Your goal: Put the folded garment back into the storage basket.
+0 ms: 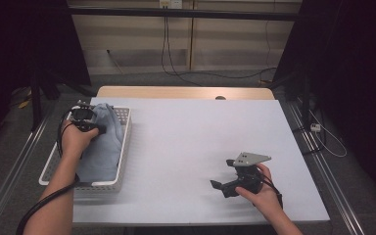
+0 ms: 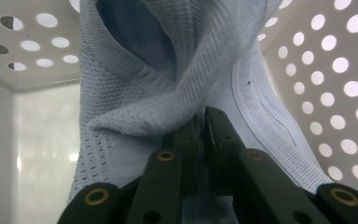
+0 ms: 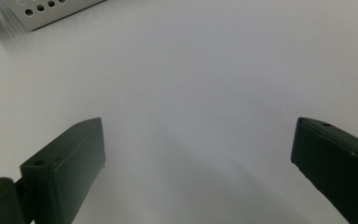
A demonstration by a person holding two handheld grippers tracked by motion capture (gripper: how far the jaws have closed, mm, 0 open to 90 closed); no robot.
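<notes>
A light blue knit garment [image 1: 103, 147] lies bunched in a white perforated basket [image 1: 124, 156] at the table's left. My left gripper [image 1: 89, 122] reaches down into the basket's far end. In the left gripper view its jaws stand nearly together, shut on a twisted fold of the garment [image 2: 168, 84], with the gripper [image 2: 203, 123] low between the basket walls [image 2: 335, 70]. My right gripper [image 1: 223, 187] rests near the front right of the table, pointing left. Its jaws are wide apart in the right gripper view [image 3: 198, 154], with only bare white tabletop between them.
The white table top [image 1: 196, 137] stretches between the basket and the right hand. A corner of the basket [image 3: 51, 11] sits at the top left of the right gripper view. Cables [image 1: 186, 73] run along the floor behind the table.
</notes>
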